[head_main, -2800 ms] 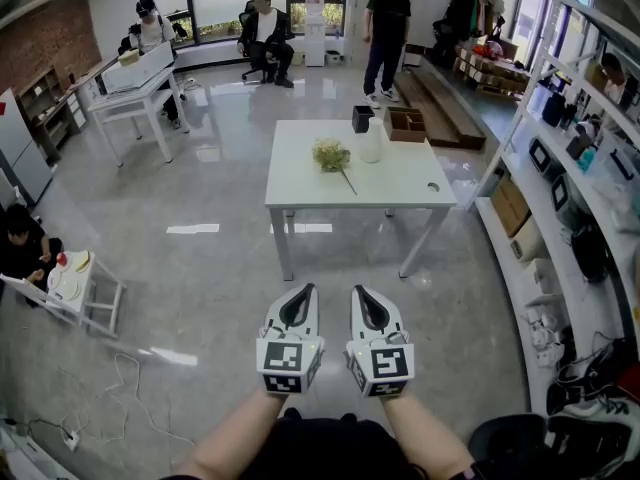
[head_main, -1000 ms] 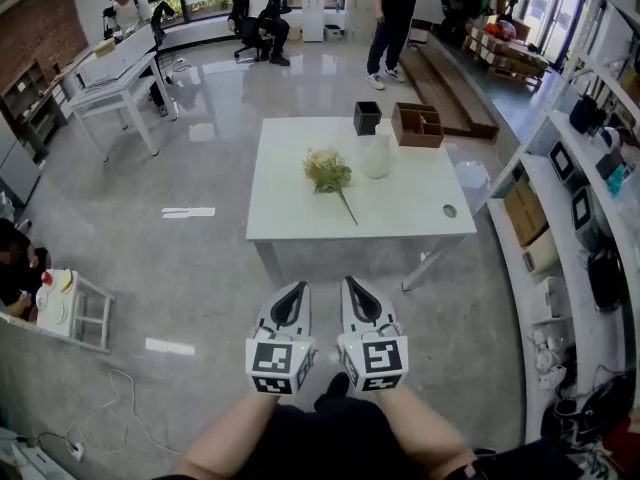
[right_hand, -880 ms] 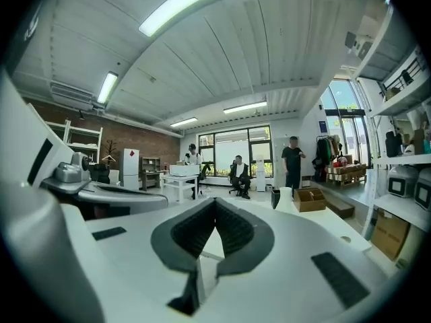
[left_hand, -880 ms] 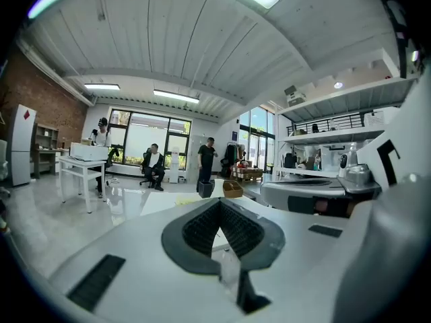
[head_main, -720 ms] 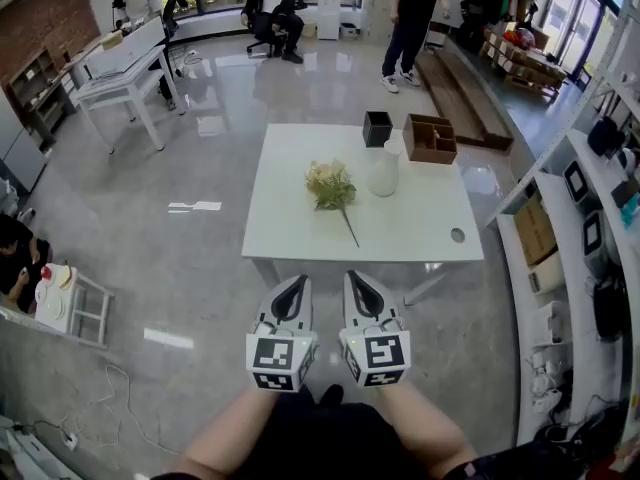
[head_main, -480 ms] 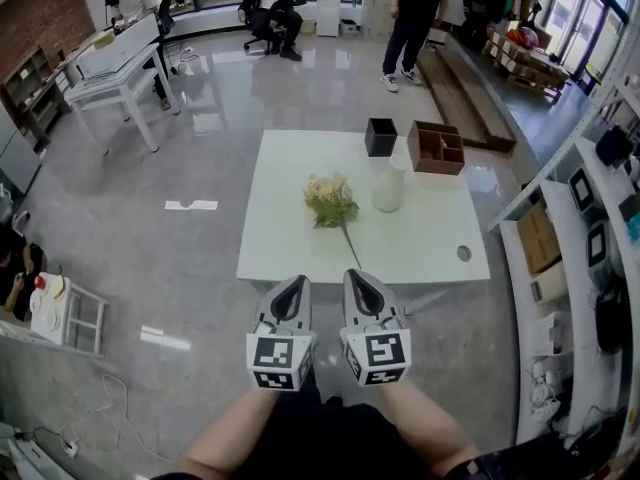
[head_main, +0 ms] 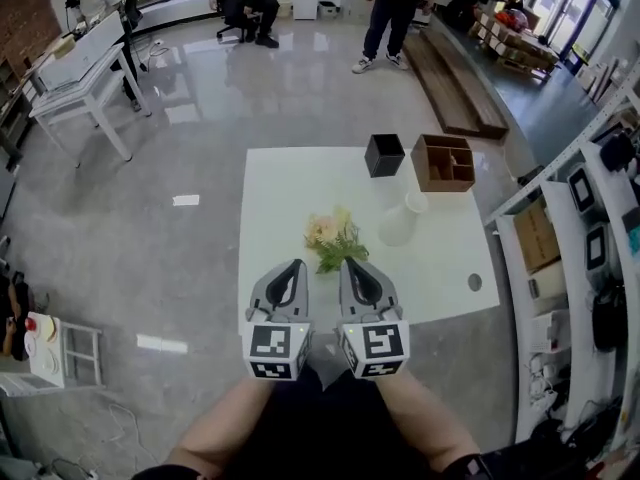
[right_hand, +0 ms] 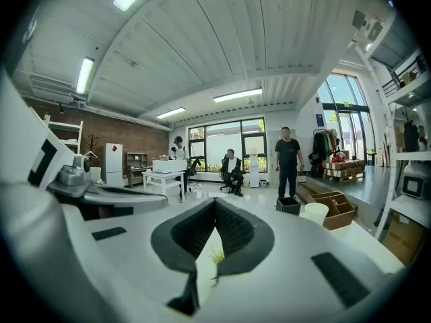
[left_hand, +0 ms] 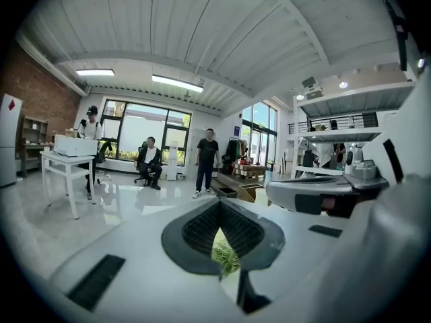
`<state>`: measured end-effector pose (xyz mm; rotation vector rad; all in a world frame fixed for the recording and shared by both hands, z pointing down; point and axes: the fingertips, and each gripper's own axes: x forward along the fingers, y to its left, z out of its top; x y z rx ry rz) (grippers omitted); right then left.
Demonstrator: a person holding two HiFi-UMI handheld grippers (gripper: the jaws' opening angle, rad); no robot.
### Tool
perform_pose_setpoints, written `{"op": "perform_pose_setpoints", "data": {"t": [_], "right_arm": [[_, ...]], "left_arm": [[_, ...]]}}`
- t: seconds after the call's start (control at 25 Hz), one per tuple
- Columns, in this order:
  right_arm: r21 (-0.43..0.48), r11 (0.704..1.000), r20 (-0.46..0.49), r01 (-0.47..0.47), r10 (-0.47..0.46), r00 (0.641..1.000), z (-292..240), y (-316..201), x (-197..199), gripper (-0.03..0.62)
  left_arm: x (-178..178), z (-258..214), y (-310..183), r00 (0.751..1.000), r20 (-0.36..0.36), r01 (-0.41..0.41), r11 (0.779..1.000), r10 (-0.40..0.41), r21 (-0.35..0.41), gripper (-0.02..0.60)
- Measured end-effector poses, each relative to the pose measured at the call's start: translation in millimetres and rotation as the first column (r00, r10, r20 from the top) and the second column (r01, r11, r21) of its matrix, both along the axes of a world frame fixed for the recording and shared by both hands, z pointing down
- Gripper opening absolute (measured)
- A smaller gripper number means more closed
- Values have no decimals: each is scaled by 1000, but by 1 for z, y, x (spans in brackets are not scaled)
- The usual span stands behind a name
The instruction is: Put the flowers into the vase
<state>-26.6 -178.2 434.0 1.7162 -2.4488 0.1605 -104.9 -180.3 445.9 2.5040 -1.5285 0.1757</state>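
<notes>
Flowers [head_main: 333, 240]: one small bunch, pale pink and cream blooms with green leaves, lying on the white desk [head_main: 283, 190] just ahead of my two gripper tips and about midway between them; the green also shows through the gap behind the tips in the left gripper view [left_hand: 225, 254] and the right gripper view [right_hand: 217, 254]. Vase [head_main: 402, 220]: white, standing on the desk, empty of flowers, ahead and to the right of my right gripper and just beside the bunch; its mouth shows in the right gripper view [right_hand: 314, 212]. Left gripper [head_main: 292, 264]: clenched, tips meeting, nothing grasped, held level over the near edge of the desk. Right gripper [head_main: 350, 264]: clenched likewise, nothing grasped, close beside the left and parallel to it. Black box [head_main: 384, 154]: open-topped, at the far edge of the desk, beyond the vase. Wooden box [head_main: 444, 162]: with compartments, just right of the black box, farthest from my left gripper. Round hole [head_main: 474, 282]: in the desk top, well to the right of my right gripper. Shelving [head_main: 590, 228]: far to the right, loaded with assorted items. Standing person [head_main: 392, 8]: beyond the desk on the glossy floor [head_main: 190, 218]. Second white table [head_main: 80, 78]: far ahead to the left.
</notes>
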Motion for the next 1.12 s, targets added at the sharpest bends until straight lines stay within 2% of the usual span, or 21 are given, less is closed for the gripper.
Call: {"op": "perform_pose_setpoints", "data": {"t": [0.28, 0.4, 0.48, 0.56, 0.64, 0.68, 0.76, 0.8, 0.88, 0.96, 1.12], "right_arm": [[-68, 998, -24, 4, -6, 1000, 25, -43, 5, 2], [-174, 984, -64, 30, -41, 997, 51, -52, 7, 2], [-291, 955, -107, 62, -97, 990, 77, -54, 6, 2], [-418, 904, -141, 91, -163, 976, 104, -53, 8, 3], [-535, 837, -154, 110, -225, 962, 130, -48, 10, 80], [-589, 800, -157, 114, -251, 955, 142, -44, 12, 90], [-689, 715, -156, 116, -303, 940, 167, -34, 17, 151], [-735, 669, -152, 113, -324, 934, 179, -29, 20, 202], [-802, 591, -155, 88, -348, 925, 200, -20, 27, 230], [-842, 537, -165, 57, -356, 920, 217, -16, 35, 235], [-880, 475, -181, 16, -366, 913, 242, -22, 47, 238]], "left_arm": [[10, 27, -35, 1000, 12, -12, 997, 13, -77, 3], [11, 40, -42, 1000, 17, -9, 993, 11, -117, 3], [12, 48, -45, 1000, 18, -5, 990, 8, -142, 3], [12, 55, -48, 1000, 17, -3, 987, 6, -161, 3], [12, 61, -52, 1000, 13, -3, 984, 6, -176, 3], [12, 62, -53, 1000, 10, -3, 983, 5, -183, 3], [12, 65, -56, 1000, 8, -3, 981, 4, -193, 3], [13, 67, -57, 1000, 9, -4, 980, 6, -197, 3], [16, 68, -59, 1000, 13, -8, 980, 11, -201, 3], [17, 68, -61, 1000, 12, -12, 979, 15, -204, 3], [21, 71, -63, 1000, 18, -19, 977, 23, -212, 3]]}}
